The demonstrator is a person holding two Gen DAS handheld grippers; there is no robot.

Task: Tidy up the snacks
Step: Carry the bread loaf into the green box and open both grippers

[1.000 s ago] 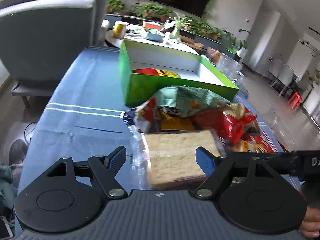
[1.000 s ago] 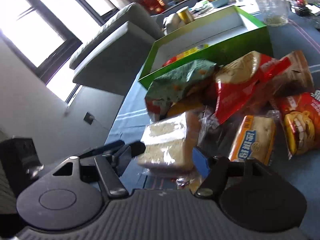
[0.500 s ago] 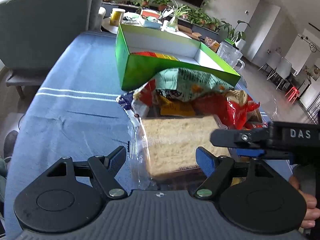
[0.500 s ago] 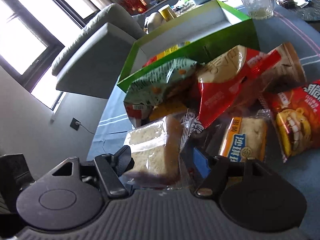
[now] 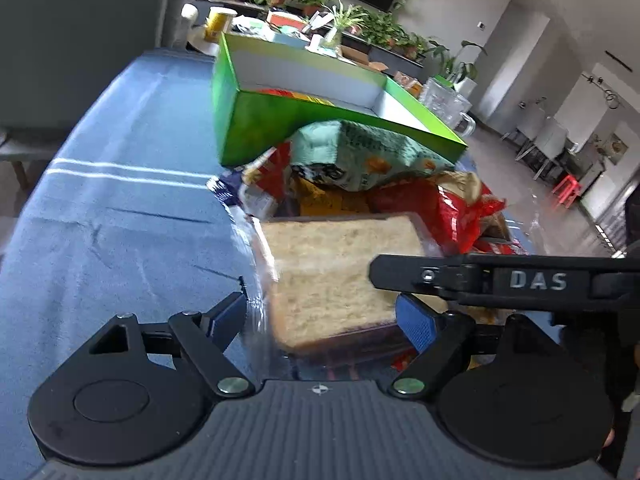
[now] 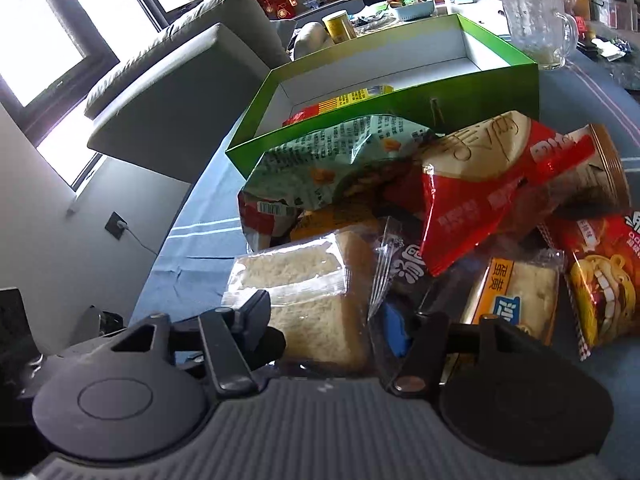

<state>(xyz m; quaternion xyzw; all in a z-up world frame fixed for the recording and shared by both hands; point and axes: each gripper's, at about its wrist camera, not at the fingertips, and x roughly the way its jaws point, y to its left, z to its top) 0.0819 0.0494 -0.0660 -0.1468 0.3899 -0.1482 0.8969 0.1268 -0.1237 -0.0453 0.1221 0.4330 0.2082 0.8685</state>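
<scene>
A clear-wrapped bread sandwich (image 5: pixel 340 272) lies at the near edge of a snack pile on the blue tablecloth (image 5: pixel 120 200). My left gripper (image 5: pixel 324 316) is open, its fingers on either side of the sandwich. My right gripper (image 6: pixel 328 324) is also open around the same sandwich (image 6: pixel 316 304), and one of its fingers (image 5: pixel 460 276) crosses over the sandwich in the left wrist view. A green box (image 5: pixel 280 120) with a white inside stands behind the pile and holds a red and yellow pack (image 6: pixel 344 102).
The pile holds a pale green chip bag (image 6: pixel 332 160), a red bag (image 6: pixel 480 200), a second wrapped bread (image 6: pixel 516 296), and an orange-red snack bag (image 6: pixel 600 276). A glass jug (image 6: pixel 536 24) stands beside the box. A grey armchair (image 6: pixel 180 80) is at the table's far left.
Both grippers have closed in on the wrapped sandwich. The right gripper's finger now reaches further over it in the left wrist view. Both stay open.
</scene>
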